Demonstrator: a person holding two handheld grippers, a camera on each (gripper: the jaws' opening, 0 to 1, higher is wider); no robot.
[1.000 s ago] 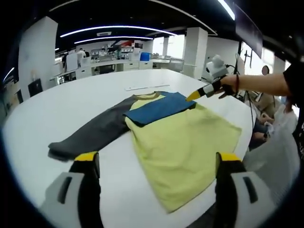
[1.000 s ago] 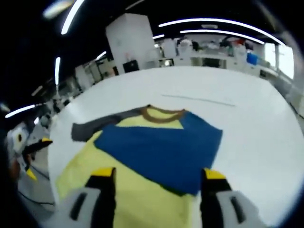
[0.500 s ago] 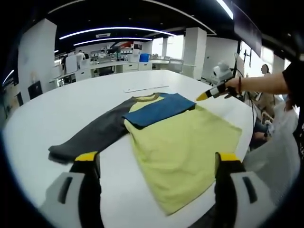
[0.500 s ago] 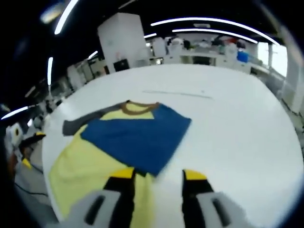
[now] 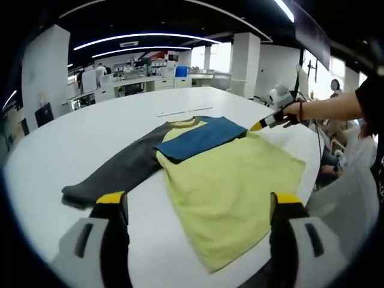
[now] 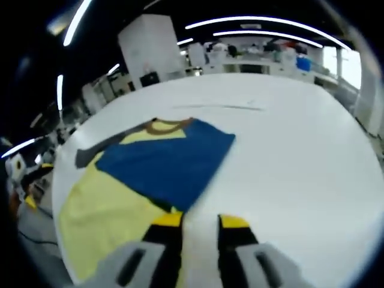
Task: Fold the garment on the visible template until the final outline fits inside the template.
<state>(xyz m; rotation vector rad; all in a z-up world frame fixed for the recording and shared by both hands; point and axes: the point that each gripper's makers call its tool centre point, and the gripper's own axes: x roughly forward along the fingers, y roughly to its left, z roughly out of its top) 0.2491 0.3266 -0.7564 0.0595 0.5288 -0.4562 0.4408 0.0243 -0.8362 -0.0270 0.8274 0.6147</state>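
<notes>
White round worktop (image 5: 72, 138) seen in open-plan room, left gripper view. Garment (image 5: 228, 180) laid flat ahead of left gripper (image 5: 195, 207); yellow body nearest, grey sleeve (image 5: 114, 171) stretched toward left, blue sleeve (image 5: 201, 137) folded across chest. Left gripper jaws held wide apart, nothing held, grey sleeve cuff just beside left jaw. Right gripper (image 5: 267, 122) seen beyond garment's far edge.

Right gripper view: right gripper (image 6: 198, 223) jaws nearly closed, nothing gripped, just beside blue sleeve (image 6: 165, 168) edge. Pale strip (image 6: 219, 107) well beyond collar. No obstruction seen.
</notes>
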